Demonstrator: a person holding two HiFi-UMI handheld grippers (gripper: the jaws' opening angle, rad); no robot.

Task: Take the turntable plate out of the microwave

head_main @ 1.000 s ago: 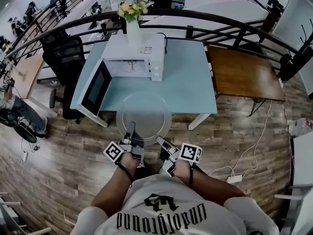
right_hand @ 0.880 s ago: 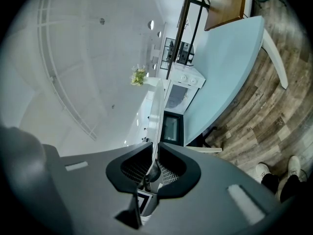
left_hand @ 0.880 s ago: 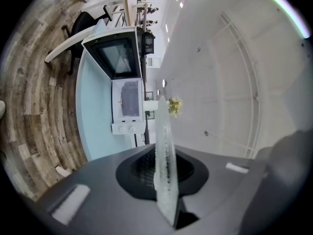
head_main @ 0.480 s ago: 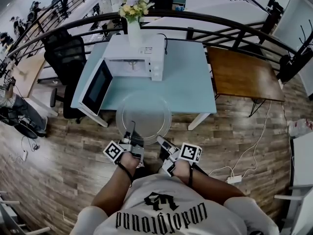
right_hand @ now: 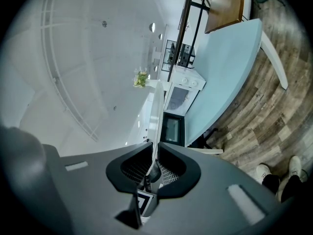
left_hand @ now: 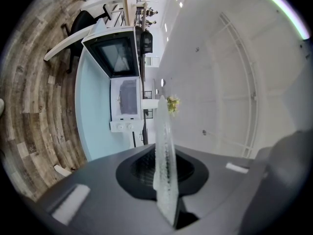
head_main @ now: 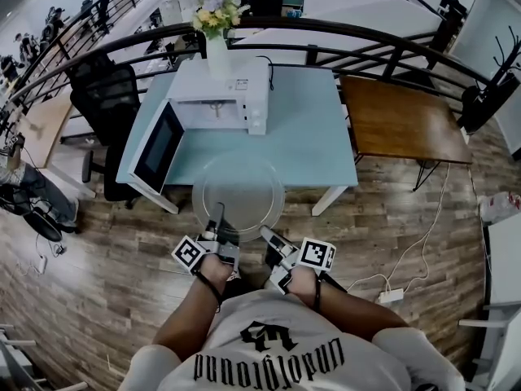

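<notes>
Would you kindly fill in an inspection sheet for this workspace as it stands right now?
Surface: light blue table, carrying the microwave at its back left.
Job's things: glass turntable plate is out of the microwave, held over the table's near edge; microwave door stands open.
Clutter: vase of flowers on top of the microwave.
Grippers: left gripper and right gripper are each shut on the plate's near rim.
Cables: dark cord behind the microwave; white cable across the floor to a power strip.
Surroundings: office chair on the left, wooden table on the right, curved railing behind.
</notes>
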